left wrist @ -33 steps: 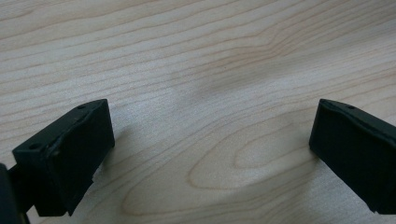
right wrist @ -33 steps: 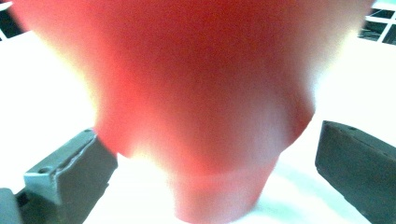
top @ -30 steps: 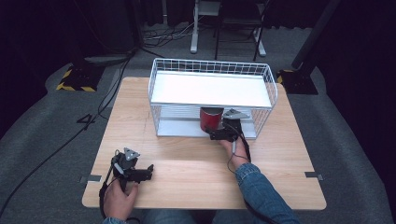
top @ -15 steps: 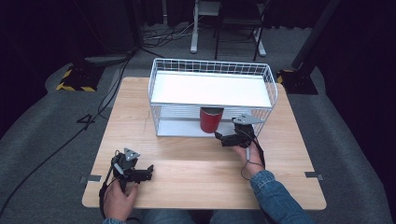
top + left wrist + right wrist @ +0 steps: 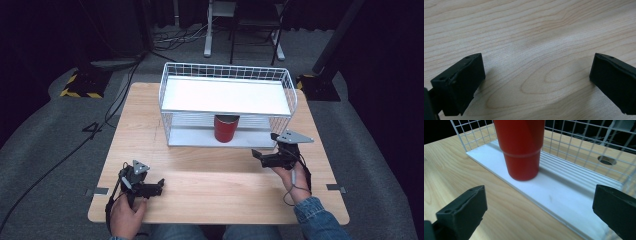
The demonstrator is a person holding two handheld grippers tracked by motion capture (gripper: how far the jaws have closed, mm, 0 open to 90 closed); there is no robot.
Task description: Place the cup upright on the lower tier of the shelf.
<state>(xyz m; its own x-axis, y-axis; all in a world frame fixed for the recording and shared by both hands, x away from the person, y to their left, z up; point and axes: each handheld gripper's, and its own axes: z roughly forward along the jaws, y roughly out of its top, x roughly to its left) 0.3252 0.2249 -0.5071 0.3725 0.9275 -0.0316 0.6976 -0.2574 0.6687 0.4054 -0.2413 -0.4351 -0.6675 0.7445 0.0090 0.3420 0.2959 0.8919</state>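
Dark room, grey carpet, cables on the floor behind a light wooden table [image 5: 215,180]. At the table's far half, a white wire rack [image 5: 227,102] with two white shelves. On the lower shelf, upright under the top one: a smooth red cup [image 5: 226,128], tapering downward. Right gripper [image 5: 265,156] just beside the rack, fingers wide apart, empty. Left gripper [image 5: 152,187] near the front edge, fingers [image 5: 461,80] likewise spread over bare wood.
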